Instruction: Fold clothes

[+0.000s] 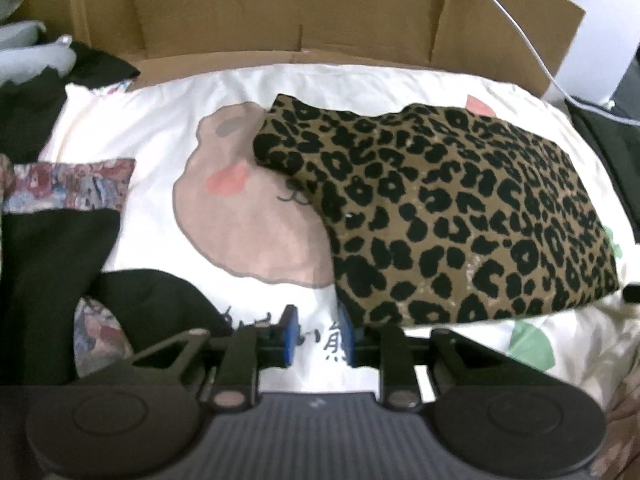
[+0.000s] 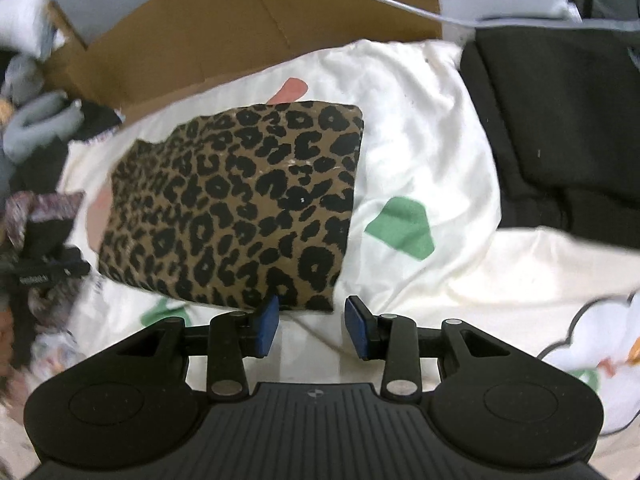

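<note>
A: So, what is between your tools?

B: My left gripper point(image 1: 319, 334) has its blue pads a little apart with nothing between them; my right gripper point(image 2: 312, 328) is spread wider, also empty.

A: And the clothing?

B: The folded leopard-print garment point(image 1: 452, 216) lies on the cream cartoon sheet point(image 1: 160, 128), just past both tools. Only my left view shows the bear print point(image 1: 240, 208) and black clothes point(image 1: 52, 256); only my right view shows a black pile point(image 2: 560, 120).

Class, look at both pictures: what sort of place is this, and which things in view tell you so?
Probably a bedroom at home: a bedsheet printed with a cartoon bear, a folded leopard-print garment lying on it, dark clothes piled alongside, and a cardboard box behind.
</note>
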`<state>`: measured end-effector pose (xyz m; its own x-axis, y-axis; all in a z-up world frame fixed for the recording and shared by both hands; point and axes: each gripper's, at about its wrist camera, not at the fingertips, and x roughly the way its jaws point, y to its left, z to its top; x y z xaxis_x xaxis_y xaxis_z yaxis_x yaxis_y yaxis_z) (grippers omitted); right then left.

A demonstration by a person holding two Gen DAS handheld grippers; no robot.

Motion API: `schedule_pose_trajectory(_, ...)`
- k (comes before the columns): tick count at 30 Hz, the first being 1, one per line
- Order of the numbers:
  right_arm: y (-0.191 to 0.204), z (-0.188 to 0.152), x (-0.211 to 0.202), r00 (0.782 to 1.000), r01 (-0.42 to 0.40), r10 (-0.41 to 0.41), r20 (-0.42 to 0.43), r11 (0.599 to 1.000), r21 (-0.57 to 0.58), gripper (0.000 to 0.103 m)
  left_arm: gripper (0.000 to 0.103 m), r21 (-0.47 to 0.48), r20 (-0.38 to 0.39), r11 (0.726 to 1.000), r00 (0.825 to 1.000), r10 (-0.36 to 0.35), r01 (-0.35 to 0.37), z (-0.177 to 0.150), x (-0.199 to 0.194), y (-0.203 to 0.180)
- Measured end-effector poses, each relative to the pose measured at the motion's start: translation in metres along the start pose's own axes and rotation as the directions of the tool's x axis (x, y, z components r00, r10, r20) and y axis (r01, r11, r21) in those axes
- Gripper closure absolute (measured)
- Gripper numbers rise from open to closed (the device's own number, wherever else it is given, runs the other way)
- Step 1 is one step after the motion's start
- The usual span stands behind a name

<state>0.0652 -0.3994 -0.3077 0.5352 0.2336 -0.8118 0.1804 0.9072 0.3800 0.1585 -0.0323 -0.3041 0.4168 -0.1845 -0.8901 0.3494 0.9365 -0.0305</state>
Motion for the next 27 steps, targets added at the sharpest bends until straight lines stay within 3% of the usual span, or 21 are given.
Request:
schedule_pose_trajectory(3, -0.011, -0.004, 0.006, 0.998, -0.061, 0.064, -0.016, 0.99, 0.124, 0.059, 0.077, -0.009, -0.01, 1.0, 1.0, -0.009, 0.009, 0.0, 0.003, -0.002)
schedule_pose_trajectory(7, -0.026, -0.009, 0.02, 0.987, -0.151, 0.16, -0.006, 0.94, 0.307, 0.059, 0.076, 0.001, -0.014, 1.0, 1.0, -0.016, 0.016, 0.0, 0.006, -0.007)
schedule_pose_trajectory(12, -0.032, -0.01, 0.036, 0.972, -0.219, 0.232, 0.017, 0.887, 0.406, 0.059, 0.073, 0.016, -0.019, 1.0, 1.0, -0.018, 0.018, -0.001, 0.009, -0.012)
schedule_pose_trajectory(16, -0.038, -0.009, 0.04, 0.966, -0.248, 0.255, 0.049, 0.855, 0.456, 0.06, 0.073, 0.005, -0.026, 0.999, 0.999, -0.033, 0.033, 0.0, 0.012, -0.013)
schedule_pose_trajectory(18, -0.039, -0.007, 0.036, 0.965, -0.258, 0.252, 0.074, 0.855, 0.451, 0.071, 0.073, 0.005, -0.016, 0.999, 0.999, -0.032, 0.032, 0.001, 0.01, -0.013)
schedule_pose_trajectory(21, -0.039, -0.005, 0.03, 0.962, -0.272, 0.25, 0.11, 0.854, 0.444, 0.075, 0.073, 0.017, -0.003, 0.999, 1.0, -0.03, 0.03, 0.002, 0.008, -0.015)
schedule_pose_trajectory(27, -0.043, -0.009, 0.039, 0.959, -0.278, 0.263, 0.101, 0.827, 0.488, 0.072, 0.073, -0.019, -0.019, 0.998, 0.998, -0.055, 0.054, 0.005, 0.017, -0.011)
